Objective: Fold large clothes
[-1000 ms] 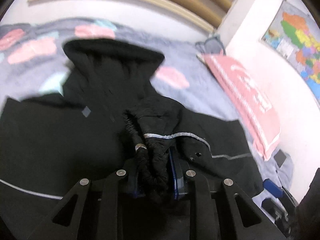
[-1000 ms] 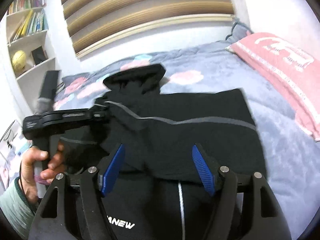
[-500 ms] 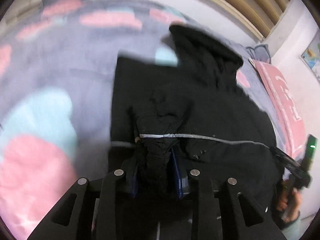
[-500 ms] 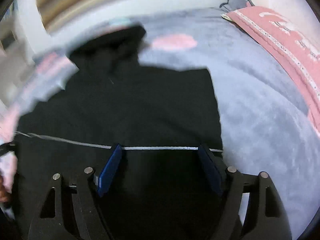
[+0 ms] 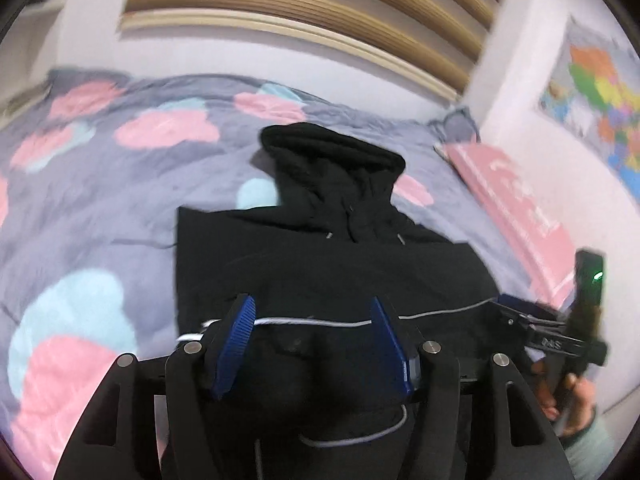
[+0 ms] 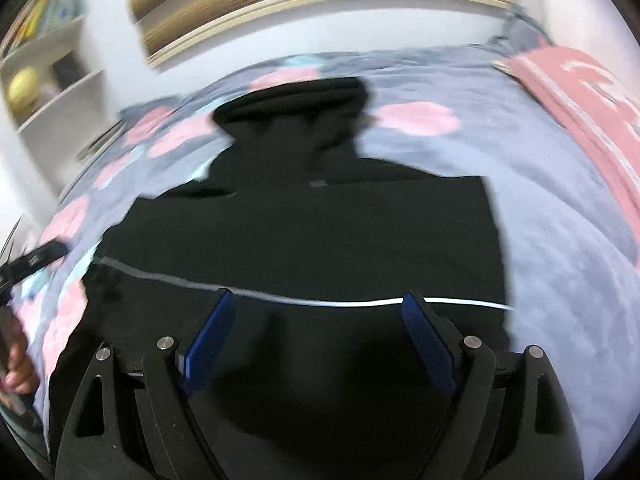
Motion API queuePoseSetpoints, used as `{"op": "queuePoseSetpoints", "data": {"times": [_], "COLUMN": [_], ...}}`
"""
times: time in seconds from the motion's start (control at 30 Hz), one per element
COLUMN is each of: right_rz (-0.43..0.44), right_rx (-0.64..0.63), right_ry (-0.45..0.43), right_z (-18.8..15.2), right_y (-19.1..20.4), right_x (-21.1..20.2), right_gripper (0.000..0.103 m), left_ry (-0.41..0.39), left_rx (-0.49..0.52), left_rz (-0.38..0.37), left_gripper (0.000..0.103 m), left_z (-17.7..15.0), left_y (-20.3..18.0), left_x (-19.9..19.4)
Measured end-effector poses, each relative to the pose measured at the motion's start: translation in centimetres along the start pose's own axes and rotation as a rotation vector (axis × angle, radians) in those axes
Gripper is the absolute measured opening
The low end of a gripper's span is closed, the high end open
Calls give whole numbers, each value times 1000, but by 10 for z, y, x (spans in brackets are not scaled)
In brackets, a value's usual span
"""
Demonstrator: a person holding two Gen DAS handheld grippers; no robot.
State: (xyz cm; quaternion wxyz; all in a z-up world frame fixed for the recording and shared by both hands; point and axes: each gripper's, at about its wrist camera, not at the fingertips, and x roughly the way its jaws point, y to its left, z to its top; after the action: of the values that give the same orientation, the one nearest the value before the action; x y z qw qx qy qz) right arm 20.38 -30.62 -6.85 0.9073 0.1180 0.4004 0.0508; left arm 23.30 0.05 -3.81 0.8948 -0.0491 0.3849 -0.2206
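Letting go, by the look of it: left gripper (image 5: 312, 336) with jaws opening, black cloth bunched between the blue pads (image 5: 236, 340) but not pinched; right gripper (image 6: 320, 336) with jaws wide apart, nothing clamped, only flat cloth below. Black hoodie (image 5: 332, 264) spread on the bed (image 5: 100, 208), both grippers low over its near end, a thin grey stripe (image 6: 360, 303) running across just past the fingertips. Sides of the hoodie apparently already turned in, to judge from the straight left and right edges, so probably between folds. Next, most likely: taking hold of the hem nearest the grippers, one grip toward each side of the hoodie, and carrying it over toward the hood; even lift on both sides needed to keep the stripe straight and the layers from sliding. Beyond the body of the hoodie, the hood (image 5: 332, 156) lying flat, pointing away. Under and around the hoodie, a grey cover with pink and pale blue blotches. Right of the hoodie, a pink pillow (image 5: 516, 216) along the wall, a coloured map (image 5: 600, 108) above it. Past the hood, a wall with wooden slats (image 5: 300, 4). Left of the hoodie, white shelves (image 6: 52, 92) holding a yellow ball (image 6: 24, 88).
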Motion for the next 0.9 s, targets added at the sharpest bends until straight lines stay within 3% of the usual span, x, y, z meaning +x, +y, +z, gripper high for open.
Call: {"op": "queuePoseSetpoints", "data": {"times": [0.07, 0.17, 0.27, 0.33, 0.43, 0.63, 0.8, 0.9], "right_rz": [6, -43, -64, -48, -34, -36, -32, 22], "right_rx": [-49, -140, -193, -178, -159, -158, -170, -184], "right_ry": [28, 31, -41, -45, -54, -65, -29, 39], "right_z": [-7, -33, -50, -50, -51, -56, -51, -31], "right_y": [16, 24, 27, 24, 21, 24, 24, 20], "right_x": [16, 48, 51, 52, 52, 50, 47, 36], "right_gripper": [88, 89, 90, 90, 90, 90, 90, 90], "left_ry": [54, 183, 154, 140, 55, 32, 65, 45], "left_rx": [12, -68, -76, -69, -45, -34, -24, 10], "left_rz": [56, 137, 155, 168, 155, 167, 155, 79], "left_gripper": [62, 61, 61, 61, 61, 61, 62, 62], "left_z": [-5, -32, -46, -47, -60, -60, -52, -26], "left_y": [-6, 15, 16, 14, 13, 11, 8, -1], "left_x": [24, 81, 87, 86, 76, 75, 66, 39]}}
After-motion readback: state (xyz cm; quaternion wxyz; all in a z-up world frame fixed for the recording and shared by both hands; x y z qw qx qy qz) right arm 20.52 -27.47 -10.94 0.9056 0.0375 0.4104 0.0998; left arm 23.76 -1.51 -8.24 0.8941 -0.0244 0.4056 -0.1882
